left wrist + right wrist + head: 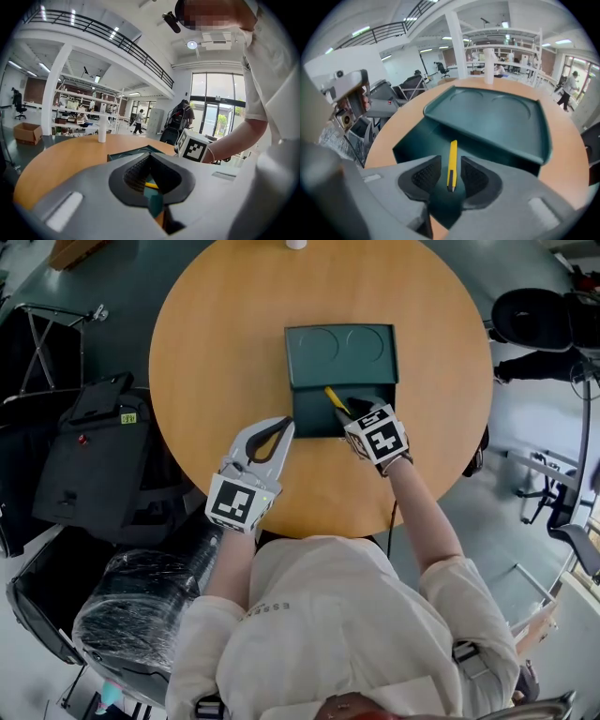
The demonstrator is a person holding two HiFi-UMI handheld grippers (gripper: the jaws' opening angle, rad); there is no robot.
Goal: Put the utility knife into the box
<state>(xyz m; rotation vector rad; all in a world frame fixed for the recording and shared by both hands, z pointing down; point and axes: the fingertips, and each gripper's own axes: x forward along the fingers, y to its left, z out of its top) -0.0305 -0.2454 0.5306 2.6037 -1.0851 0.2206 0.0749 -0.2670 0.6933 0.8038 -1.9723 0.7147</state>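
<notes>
A dark green box lies open on the round wooden table, its lid folded back on the far side. The yellow utility knife lies inside the box, pointing away from me. My right gripper reaches over the box's near edge. In the right gripper view the knife sits between the two pads with a gap on each side, so the right gripper is open. My left gripper rests just left of the box, shut on nothing. Through its jaws I glimpse the box.
A white cylinder stands at the table's far edge. Black bags and a plastic-wrapped chair crowd the floor on the left. Another chair stands to the right of the table.
</notes>
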